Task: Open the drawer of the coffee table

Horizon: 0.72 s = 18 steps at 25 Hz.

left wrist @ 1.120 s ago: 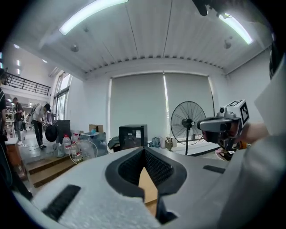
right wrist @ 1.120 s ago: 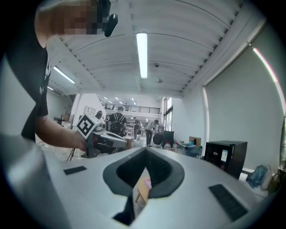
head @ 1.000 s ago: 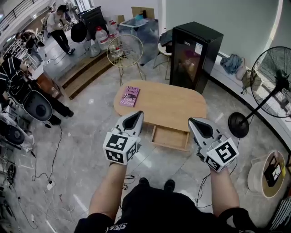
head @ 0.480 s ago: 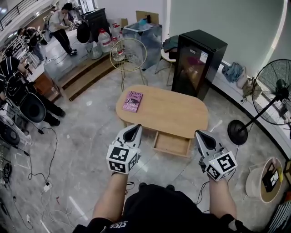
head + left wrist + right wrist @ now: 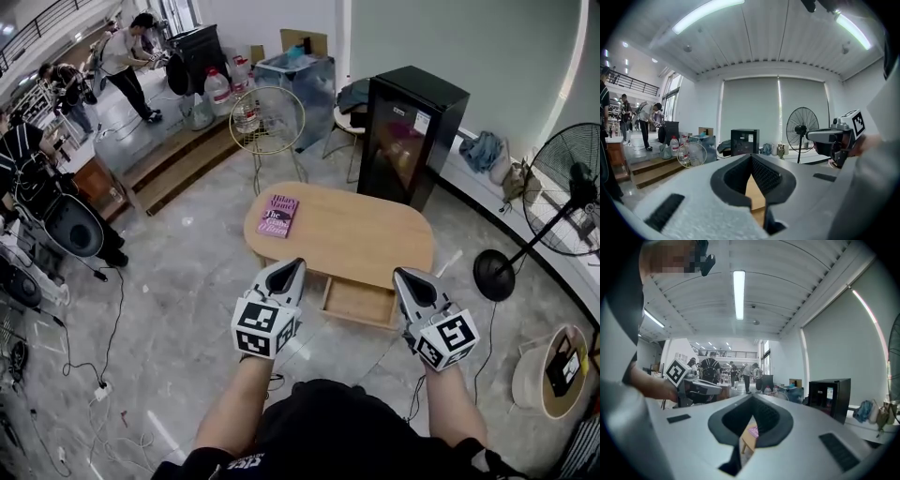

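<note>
- Head view: the shallow pale-wood drawer [image 5: 359,302] stands pulled out from under the near edge of the oval light-wood coffee table [image 5: 375,239], just as it did a second ago. Only the hands have changed, sinking a little, and the table sits slightly farther off. I judge the opening done and the hands backed away. The left gripper [image 5: 296,264] and right gripper [image 5: 399,274] are both pressed together and empty. They hover on the near side of the table, and the drawer shows between their tips, touched by neither. A purple paperback book [image 5: 278,216] lies at the tabletop's far left end.
- Left gripper view: its jaws meet tip to tip on nothing. Pale wood of the coffee table [image 5: 754,194] shows through the gap below the tips, well apart from them.
- Right gripper view: its jaws are likewise closed and empty. The table end with the book [image 5: 753,431] shows small through the gap, well ahead.
</note>
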Tool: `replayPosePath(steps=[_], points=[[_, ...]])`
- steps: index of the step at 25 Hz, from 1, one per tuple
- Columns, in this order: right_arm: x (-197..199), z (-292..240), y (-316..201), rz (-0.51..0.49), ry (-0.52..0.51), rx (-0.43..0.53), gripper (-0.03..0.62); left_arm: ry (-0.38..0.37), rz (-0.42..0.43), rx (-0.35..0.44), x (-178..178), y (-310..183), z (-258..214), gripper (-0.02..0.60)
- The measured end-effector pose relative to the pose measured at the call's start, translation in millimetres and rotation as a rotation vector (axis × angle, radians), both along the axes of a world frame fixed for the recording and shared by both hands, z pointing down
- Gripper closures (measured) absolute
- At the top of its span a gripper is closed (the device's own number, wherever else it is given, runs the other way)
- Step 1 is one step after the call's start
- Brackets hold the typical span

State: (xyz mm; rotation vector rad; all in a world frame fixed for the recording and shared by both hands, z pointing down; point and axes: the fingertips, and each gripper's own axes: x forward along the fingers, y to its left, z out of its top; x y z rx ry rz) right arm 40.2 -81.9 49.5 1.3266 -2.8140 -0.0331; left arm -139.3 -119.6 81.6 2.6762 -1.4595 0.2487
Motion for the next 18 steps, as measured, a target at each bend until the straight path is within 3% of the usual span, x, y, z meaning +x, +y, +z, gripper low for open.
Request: replayPosePath(steps=[18], points=[[17.2,1.1,6.0,-0.008,-0.059,0.006,0.591,-0.010,-0.026,-0.019,7.9,9.7,-1.8,0.574]])
